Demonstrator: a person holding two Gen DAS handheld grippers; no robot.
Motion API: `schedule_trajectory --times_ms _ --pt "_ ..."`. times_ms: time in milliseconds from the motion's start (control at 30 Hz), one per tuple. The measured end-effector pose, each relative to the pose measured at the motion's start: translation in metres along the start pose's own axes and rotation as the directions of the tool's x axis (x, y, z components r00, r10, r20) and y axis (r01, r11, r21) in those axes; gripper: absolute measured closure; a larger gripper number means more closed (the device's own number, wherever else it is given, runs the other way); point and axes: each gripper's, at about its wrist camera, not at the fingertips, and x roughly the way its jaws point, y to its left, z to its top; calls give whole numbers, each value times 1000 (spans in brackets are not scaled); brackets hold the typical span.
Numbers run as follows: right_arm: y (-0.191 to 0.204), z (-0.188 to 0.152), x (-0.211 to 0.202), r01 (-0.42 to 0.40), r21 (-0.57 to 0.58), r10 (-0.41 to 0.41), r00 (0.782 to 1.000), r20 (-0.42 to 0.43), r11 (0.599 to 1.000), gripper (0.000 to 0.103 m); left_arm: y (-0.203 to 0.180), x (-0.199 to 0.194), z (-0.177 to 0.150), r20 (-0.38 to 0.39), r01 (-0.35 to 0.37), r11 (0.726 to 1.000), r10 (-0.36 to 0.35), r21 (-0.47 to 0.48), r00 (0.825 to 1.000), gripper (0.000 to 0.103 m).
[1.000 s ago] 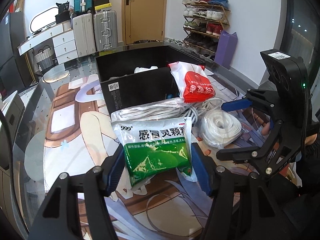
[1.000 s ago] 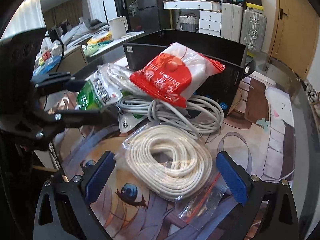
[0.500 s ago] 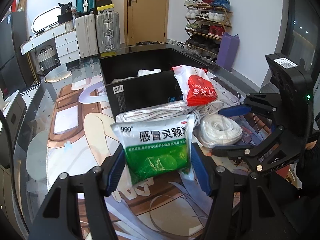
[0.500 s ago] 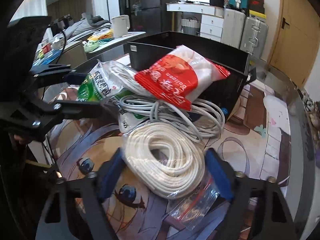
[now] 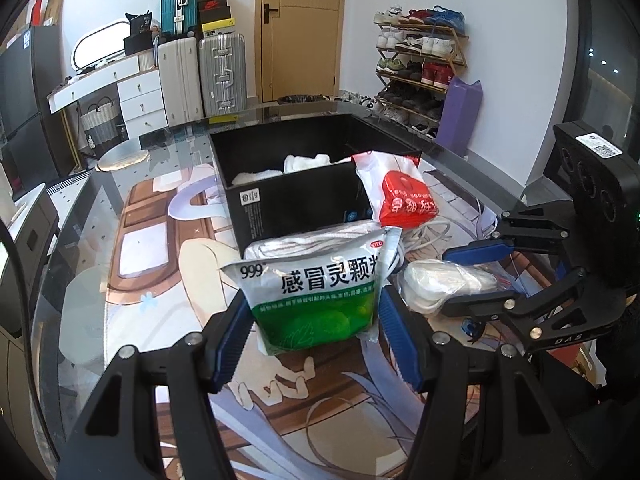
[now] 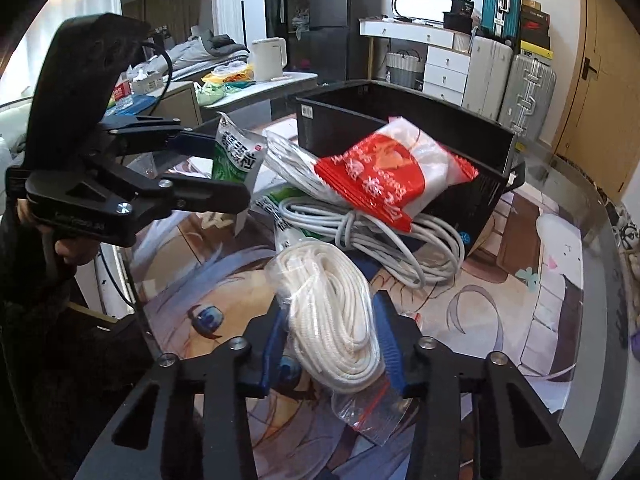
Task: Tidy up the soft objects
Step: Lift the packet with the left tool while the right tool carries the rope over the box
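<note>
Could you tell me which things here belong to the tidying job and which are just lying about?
Job: green packet in left gripper; bagged rope in right gripper; red packet; cable; black box.

Lying about: suitcases; shoe rack; kettle.

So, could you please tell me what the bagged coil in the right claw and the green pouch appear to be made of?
Coil: white braided rope, probably cotton or nylon, matte, in a clear glossy plastic bag. Green pouch: glossy printed plastic film, going by its crinkles and glare.
</note>
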Motion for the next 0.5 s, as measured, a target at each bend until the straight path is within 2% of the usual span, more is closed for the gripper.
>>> schedule_trajectory --times_ms 100,233,300,367,433,500 --pt "3 1 -11 -17 -8 17 999 30 1000 78 1 -3 2 9 -2 1000 2 -4 1000 40" --pt "1 -1 -8 -4 0 4 1000 20 1000 77 2 -4 3 14 -4 1000 4 -5 1000 40" --pt "-4 0 -8 -14 19 13 1000 22 1000 72 3 -4 3 14 -6 1000 6 -3 1000 40" --pt "-8 0 -7 7 25 -8 1000 25 1000 51 2 -4 4 14 -4 1000 4 -3 1000 40" --pt "-14 0 -4 30 50 -31 999 23 998 47 2 -3 3 10 -5 1000 5 -4 1000 40" --pt "-19 0 1 47 71 -47 999 5 996 38 2 -2 2 7 -4 1000 4 -2 1000 40"
